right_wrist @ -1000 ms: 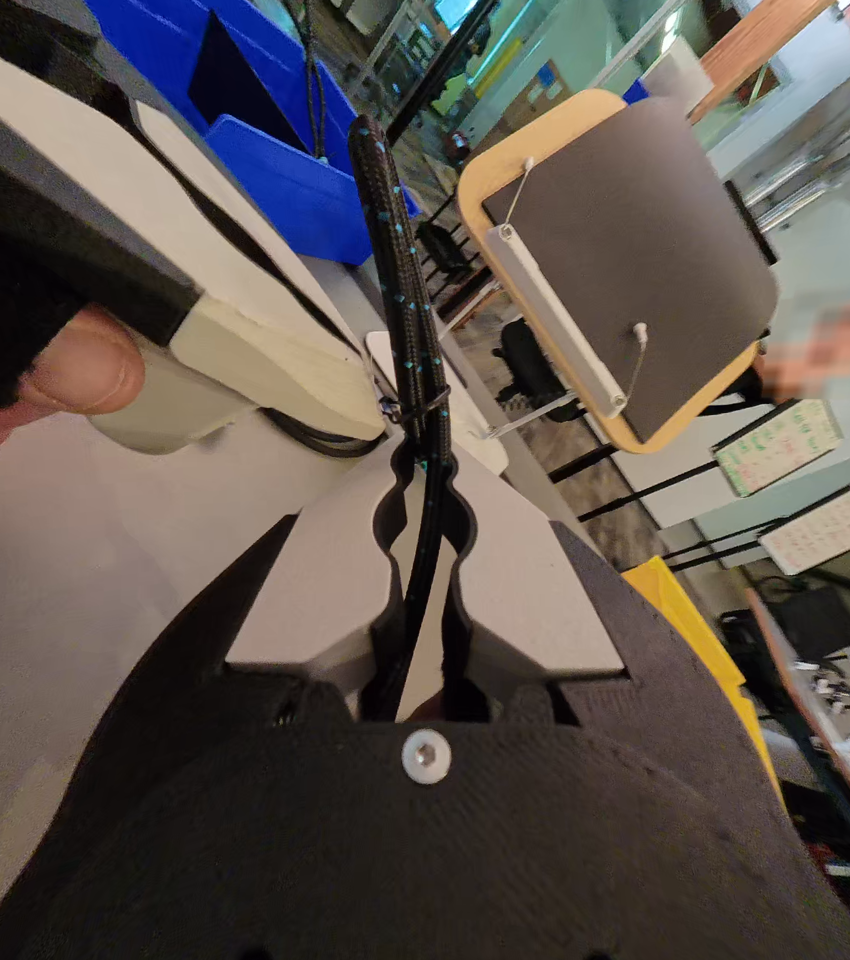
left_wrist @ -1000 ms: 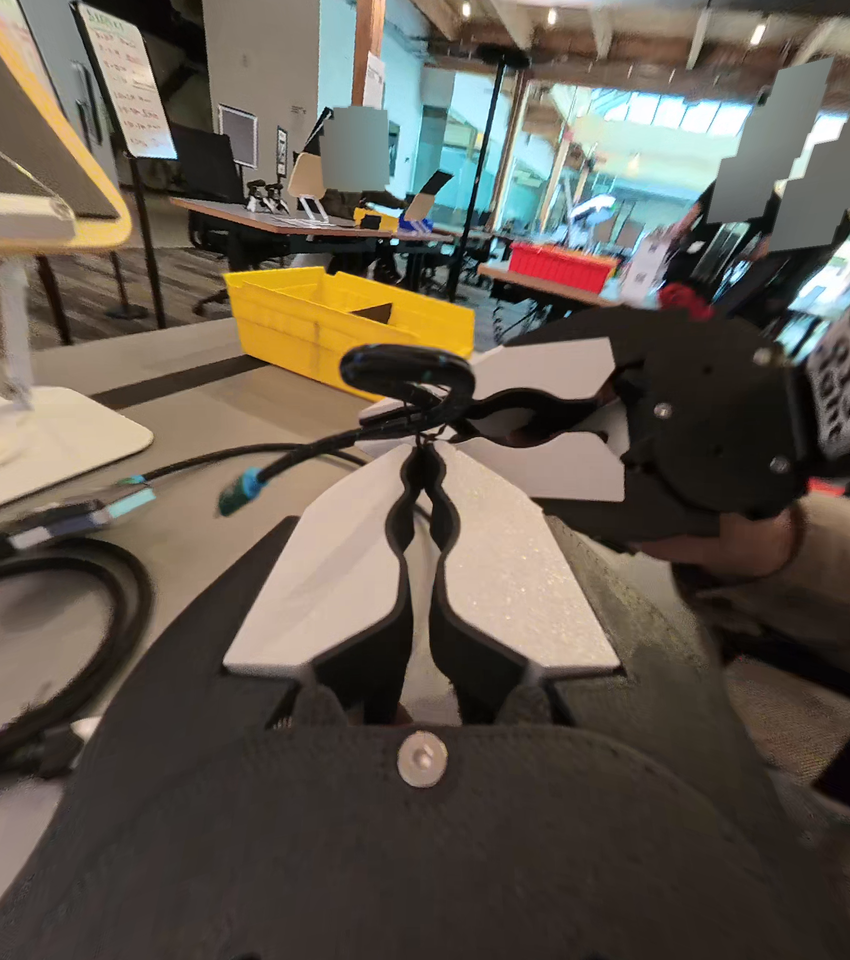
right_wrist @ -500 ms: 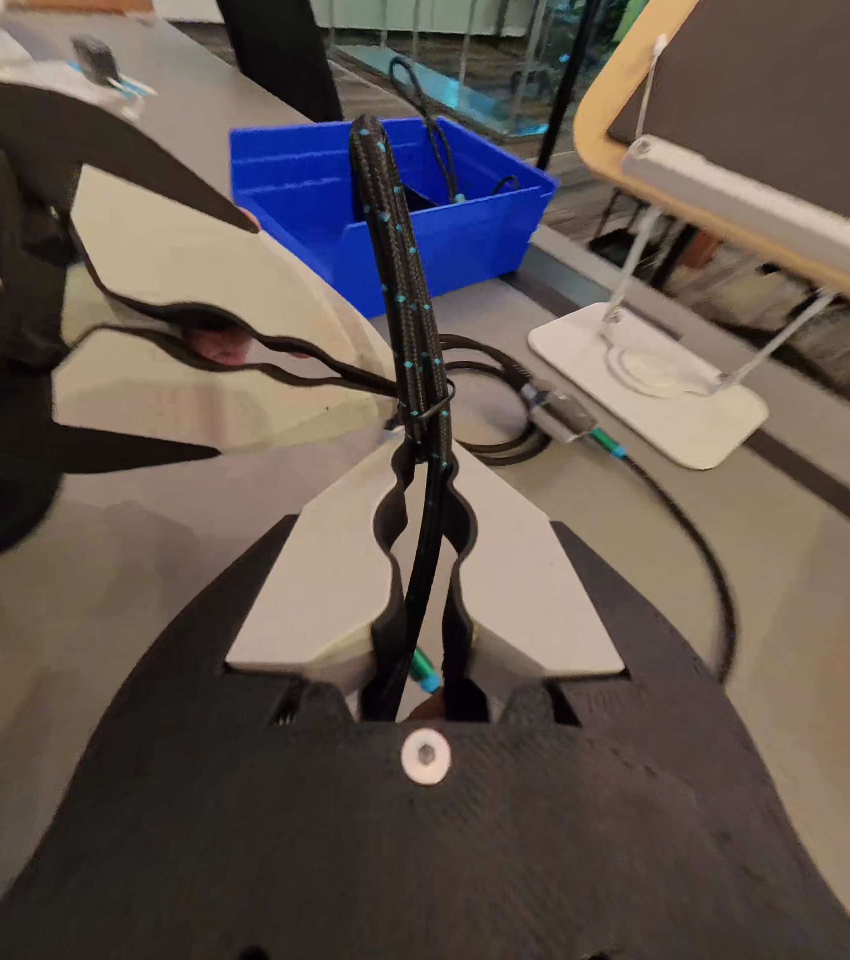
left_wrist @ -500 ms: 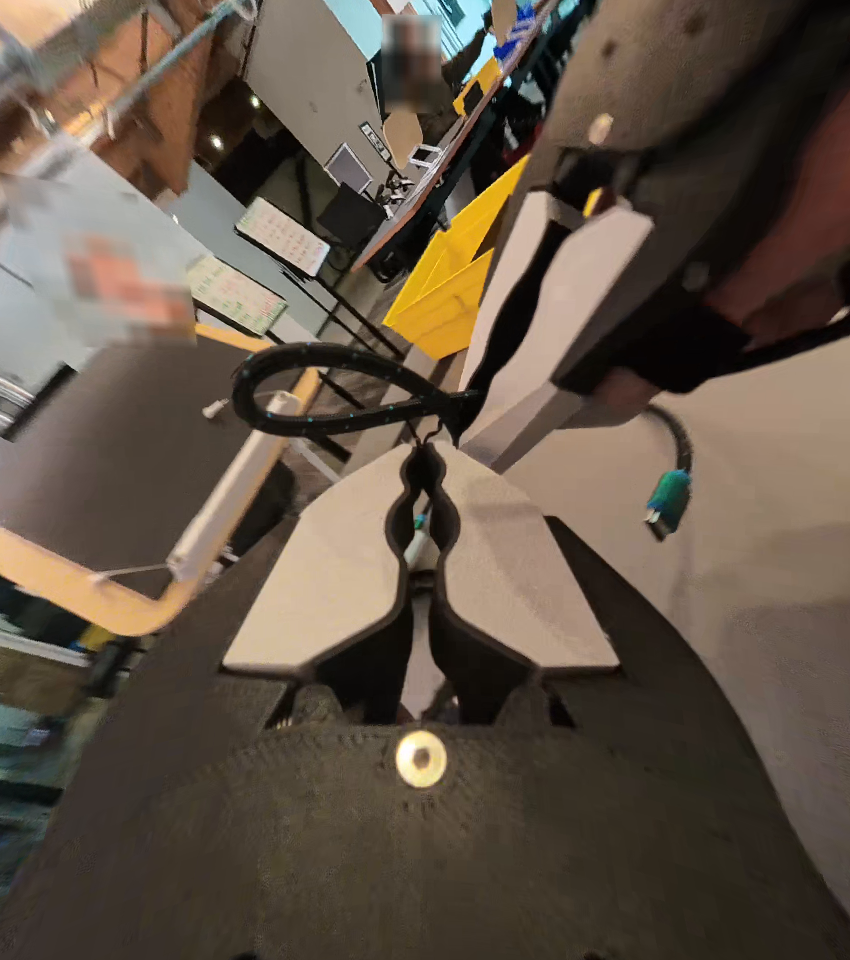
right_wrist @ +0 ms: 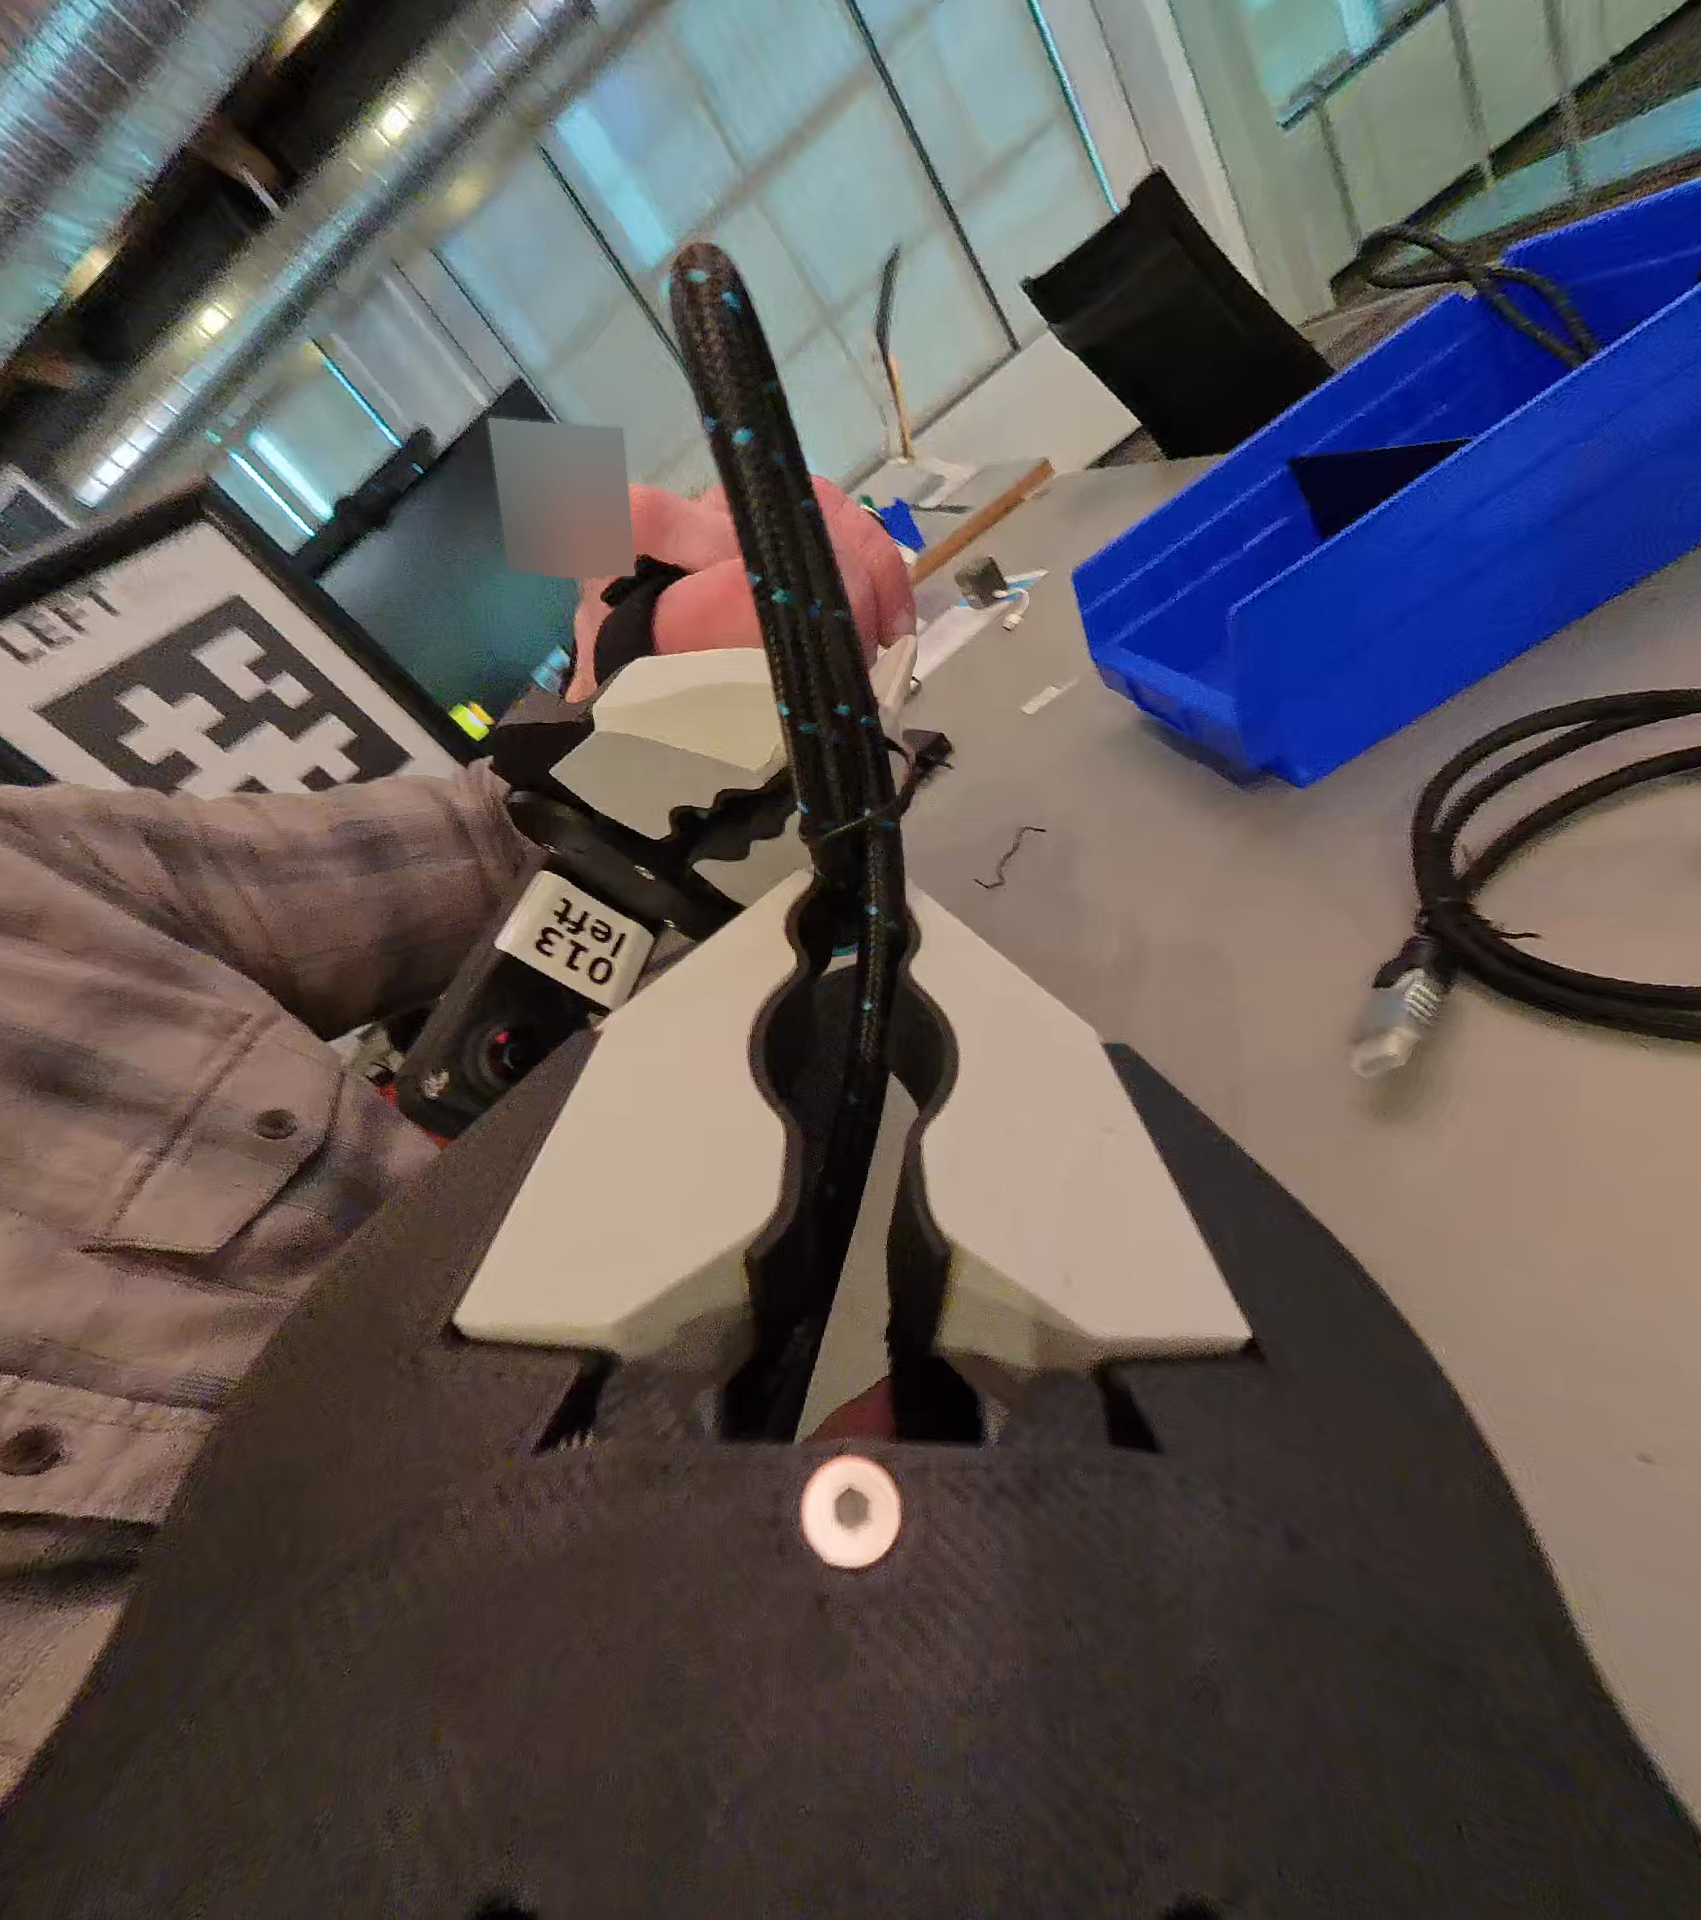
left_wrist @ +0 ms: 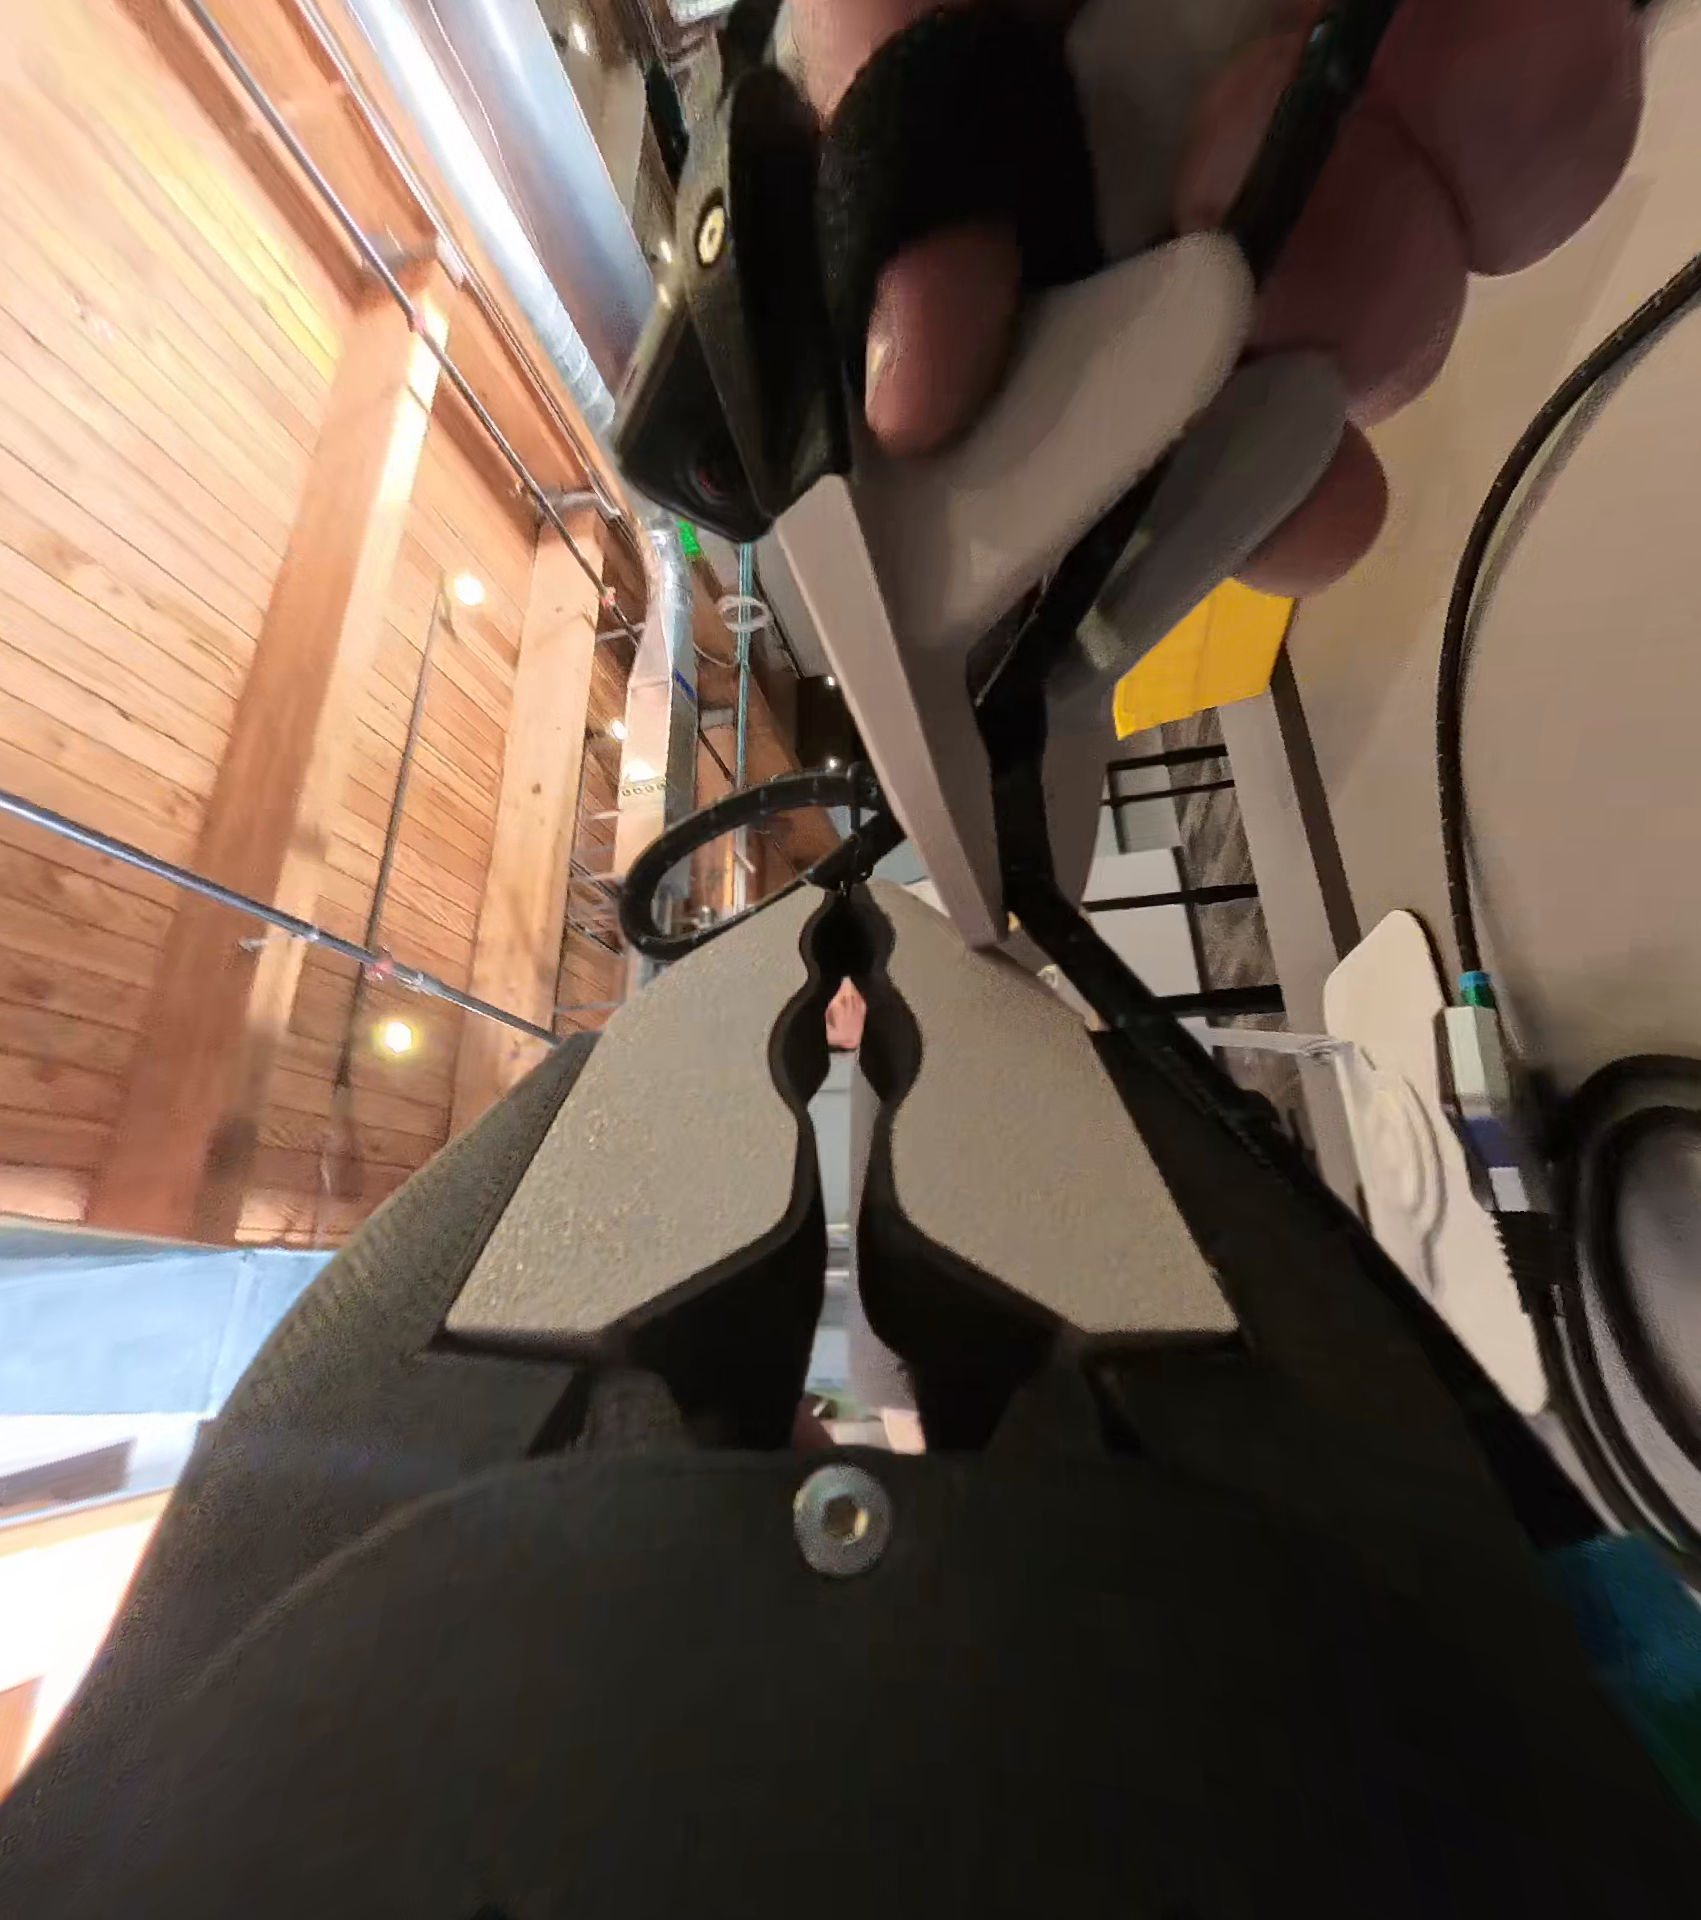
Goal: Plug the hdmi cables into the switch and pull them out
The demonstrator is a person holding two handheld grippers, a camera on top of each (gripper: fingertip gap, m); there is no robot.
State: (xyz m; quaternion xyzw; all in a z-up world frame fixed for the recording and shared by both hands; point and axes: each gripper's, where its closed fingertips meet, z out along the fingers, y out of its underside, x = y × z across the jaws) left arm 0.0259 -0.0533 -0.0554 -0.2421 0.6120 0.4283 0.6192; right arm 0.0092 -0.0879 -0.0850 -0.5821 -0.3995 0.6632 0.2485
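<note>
We are swinging both grippers round from a second ago, the right gripper (right_wrist: 851, 914) clamping the folded cable (right_wrist: 804, 623) while the left gripper (left_wrist: 841, 914), nearly closed, is pinching its tie (left_wrist: 851, 831), so plugging is waiting.

Black braided cable (right_wrist: 804, 623) flecked with teal, upper centre. Deep blue bin (right_wrist: 1448, 623) at upper right, on plain grey tabletop (right_wrist: 1448, 1195). Grey plaid sleeve (right_wrist: 150, 987) at left. Pale grey fingers (right_wrist: 659, 1164) on black gripper body. Yellow bin (left_wrist: 1201, 655), warm orange-brown wooden planks (left_wrist: 98, 520) at left.
</note>
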